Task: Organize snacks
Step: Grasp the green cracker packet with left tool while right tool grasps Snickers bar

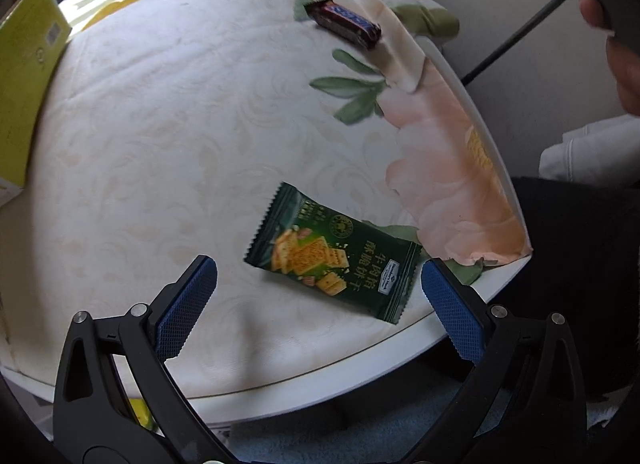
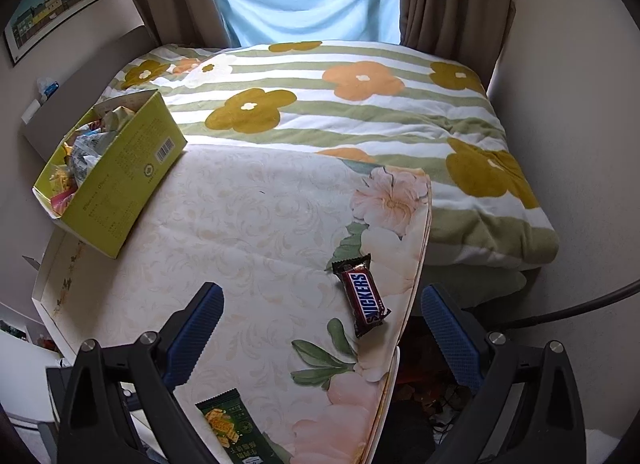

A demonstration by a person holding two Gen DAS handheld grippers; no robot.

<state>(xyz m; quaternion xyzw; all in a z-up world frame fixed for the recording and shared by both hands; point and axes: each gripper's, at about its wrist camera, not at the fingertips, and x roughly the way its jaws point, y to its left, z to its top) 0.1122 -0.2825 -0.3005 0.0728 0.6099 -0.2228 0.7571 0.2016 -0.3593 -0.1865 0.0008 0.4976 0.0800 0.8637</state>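
Left gripper (image 1: 319,276): jaws spread wide, holding nothing, hovering over the near edge of the table (image 1: 352,360).
Cracker pack (image 1: 333,264): from my left cam it lies flat on the cloth (image 1: 160,124), right in the gap between the two blue pads, closer to the right pad, not touching either as far as I can see.
Cracker pack look: dark green, zigzag sealed ends, picture of square crackers, white label and Chinese print.
Cracker pack axis: long side runs diagonal, upper left to lower right, so it sits skewed across the gap.
Right gripper (image 2: 322,312): also wide open and empty.
Snickers (image 2: 363,295): on the cloth near the table's right edge, between the right cam's pads but well ahead of the tips, nearer the right one.
Snickers look: small brown wrapper, blue and white logo facing up, crimped ends.
Snickers axis: long side runs roughly away from me, far end tilted a bit left.
Box (image 2: 120,180): yellow-green, open top, full of wrapped snacks, at the far left of the table, well apart from both loose snacks.
Blanket (image 2: 360,104): striped and flowery, behind the table.
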